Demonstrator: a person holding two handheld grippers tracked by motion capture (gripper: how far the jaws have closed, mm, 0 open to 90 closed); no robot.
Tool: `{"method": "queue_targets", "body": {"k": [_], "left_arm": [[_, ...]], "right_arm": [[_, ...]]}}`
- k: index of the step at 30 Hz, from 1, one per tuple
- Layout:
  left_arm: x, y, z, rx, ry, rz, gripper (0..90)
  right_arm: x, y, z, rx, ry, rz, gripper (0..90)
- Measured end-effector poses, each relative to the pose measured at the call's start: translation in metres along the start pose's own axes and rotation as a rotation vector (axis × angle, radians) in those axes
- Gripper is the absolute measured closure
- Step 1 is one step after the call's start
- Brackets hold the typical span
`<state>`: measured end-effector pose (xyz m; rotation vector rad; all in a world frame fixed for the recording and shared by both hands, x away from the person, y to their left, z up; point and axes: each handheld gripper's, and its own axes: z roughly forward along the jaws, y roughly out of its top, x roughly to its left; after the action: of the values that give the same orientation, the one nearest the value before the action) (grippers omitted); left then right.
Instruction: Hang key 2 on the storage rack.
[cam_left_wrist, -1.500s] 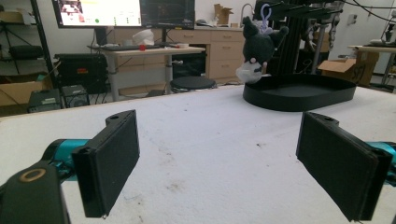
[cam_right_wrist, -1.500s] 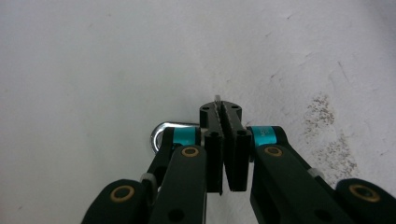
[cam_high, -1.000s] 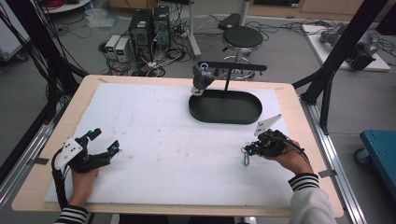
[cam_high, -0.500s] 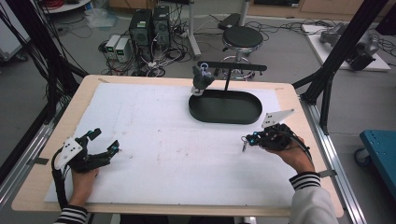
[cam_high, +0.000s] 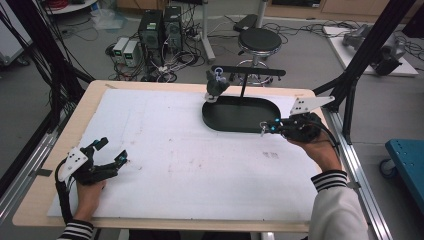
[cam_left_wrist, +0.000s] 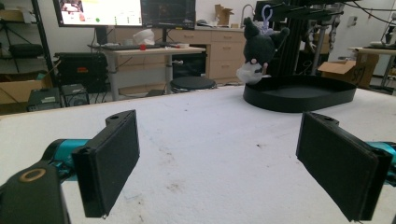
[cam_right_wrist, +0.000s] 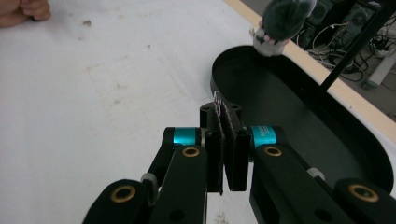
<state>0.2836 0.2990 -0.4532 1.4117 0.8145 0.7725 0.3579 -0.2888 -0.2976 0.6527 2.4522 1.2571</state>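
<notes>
right gripper (cam_high: 263, 128) fingers pinched on a small metal ring (cam_right_wrist: 217, 99) beside black tray (cam_high: 220, 120), left gripper (cam_high: 112, 152) fingers wide

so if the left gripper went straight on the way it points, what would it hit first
Probably the black tray. The left gripper is open and looks across bare white table toward the tray's near wall, with the plush hanging over its left end. The depth is hard to judge.
</notes>
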Motion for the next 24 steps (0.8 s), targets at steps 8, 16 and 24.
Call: {"method": "queue_targets", "body": {"k": [8, 16, 24], "left_arm": [[-0.001, 0.000, 0.000, -0.002, -0.001, 0.004, 13.7], [0.000, 0.000, 0.000, -0.001, -0.001, 0.003, 13.7], [0.000, 0.000, 0.000, 0.000, 0.000, -0.001, 13.7]], "right_arm": [[-0.012, 0.022, -0.006, -0.041, -0.036, 0.020, 88.7], [-0.029, 0.045, -0.006, -0.062, -0.068, 0.057, 88.7], [-0.044, 0.059, 0.004, -0.063, -0.085, 0.076, 88.7]]}}
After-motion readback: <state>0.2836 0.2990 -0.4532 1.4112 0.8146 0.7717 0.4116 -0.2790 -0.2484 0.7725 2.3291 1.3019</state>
